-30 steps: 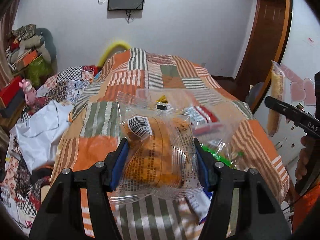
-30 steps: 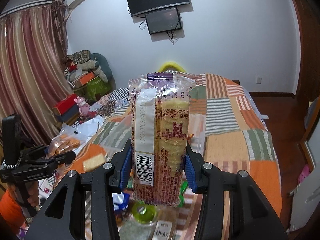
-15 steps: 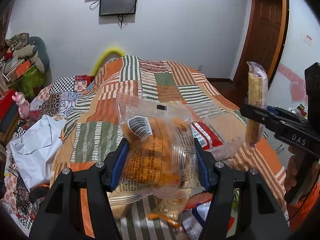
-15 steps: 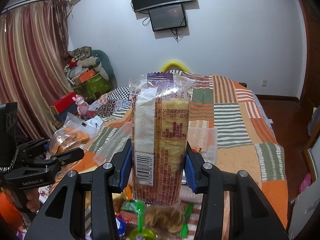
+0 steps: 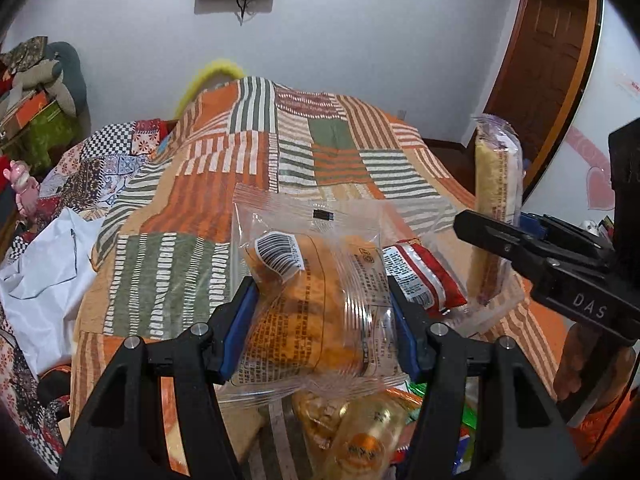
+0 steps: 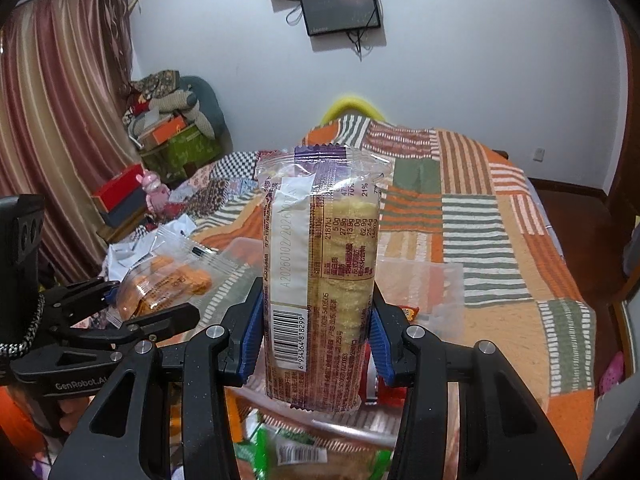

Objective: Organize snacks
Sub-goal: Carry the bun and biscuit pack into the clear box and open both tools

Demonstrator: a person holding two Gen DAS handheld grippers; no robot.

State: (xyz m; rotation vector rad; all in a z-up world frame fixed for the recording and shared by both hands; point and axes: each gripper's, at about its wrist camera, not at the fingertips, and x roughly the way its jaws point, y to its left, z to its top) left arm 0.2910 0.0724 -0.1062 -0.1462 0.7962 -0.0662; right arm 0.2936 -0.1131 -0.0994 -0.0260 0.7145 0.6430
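My left gripper [image 5: 320, 324] is shut on a clear packet of orange snacks [image 5: 316, 304], held above the patchwork bed. It also shows in the right wrist view [image 6: 160, 288] at the left. My right gripper [image 6: 316, 336] is shut on a tall upright cracker pack [image 6: 320, 272] with a purple top and a barcode. That cracker pack shows in the left wrist view [image 5: 496, 200] at the right, held in the right gripper [image 5: 504, 236]. A red snack packet [image 5: 420, 276] lies in a clear plastic container [image 6: 436, 284] on the bed, just beyond both grippers.
More loose snacks lie below the grippers: a yellow packet [image 5: 360, 436] and green wrappers [image 6: 304, 452]. The striped orange and green quilt [image 5: 248, 152] covers the bed. White paper [image 5: 44, 264] and piled boxes [image 6: 168, 140] lie at the left. A wooden door [image 5: 544, 52] stands at the right.
Both grippers have moved forward and down over the bed, closer together, each still holding its packet. The red packet and clear container now sit nearer.
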